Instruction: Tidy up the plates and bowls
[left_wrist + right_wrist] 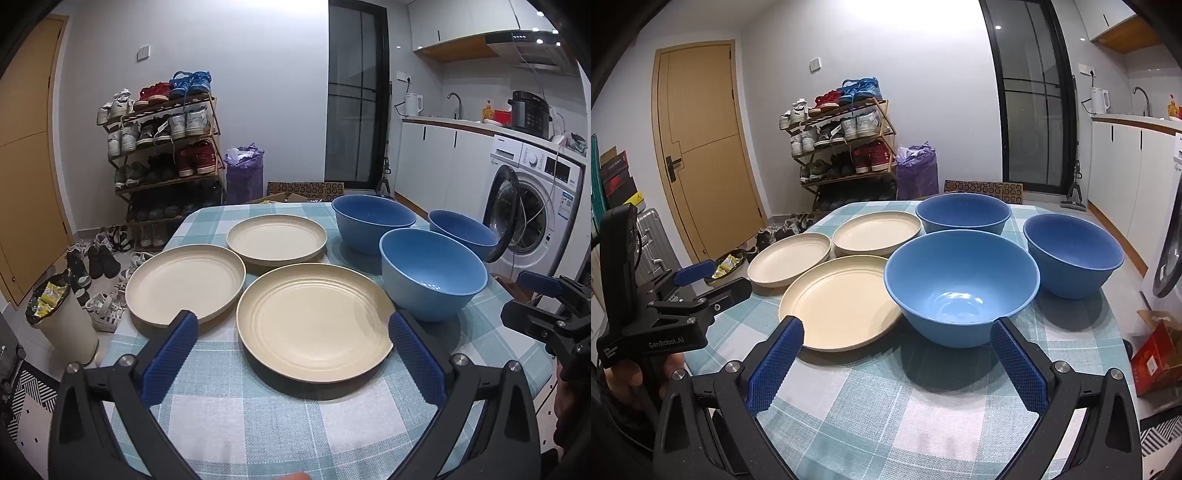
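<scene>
L gripper (291,328) wide open before near plate (314,321); R gripper (897,338) likewise (empty) before near bowl (960,280).

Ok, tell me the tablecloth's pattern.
The tablecloth is a teal-and-white check, clearest in the right wrist view.

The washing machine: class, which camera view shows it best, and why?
The left wrist view: the washing machine shows its control panel, drum and open door. The right wrist view catches only a sliver of it at the right edge: part of the door and white casing.
</scene>
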